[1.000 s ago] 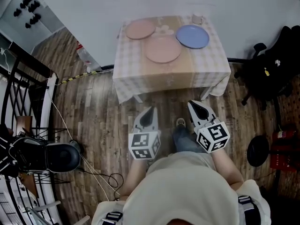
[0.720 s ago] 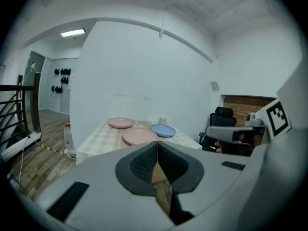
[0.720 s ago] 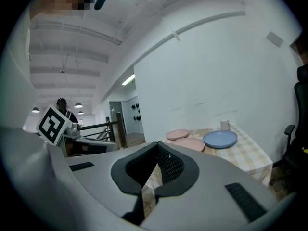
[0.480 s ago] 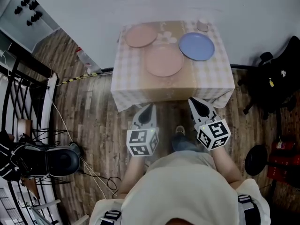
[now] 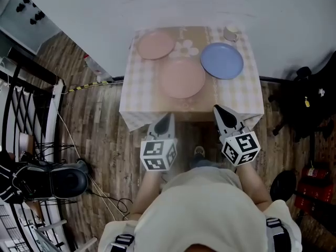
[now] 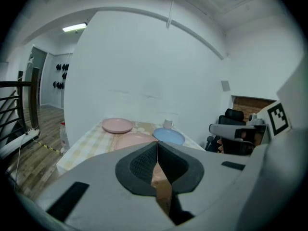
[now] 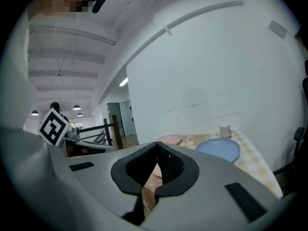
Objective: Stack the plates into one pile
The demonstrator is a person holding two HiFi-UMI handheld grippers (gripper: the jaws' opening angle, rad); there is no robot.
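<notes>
The left gripper (image 5: 168,117) and right gripper (image 5: 218,109) hover clenched, seemingly empty, before the table (image 5: 134,91) bearing pink plates (image 5: 182,77) and a blue plate (image 5: 222,60).

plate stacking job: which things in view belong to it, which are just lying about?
Job:
- far pink plate
- near pink plate
- blue plate
None is stacked yet; all three lie on the checked table.

Lying about:
- cup at the table's far corner
- office chair
- black railing
</notes>
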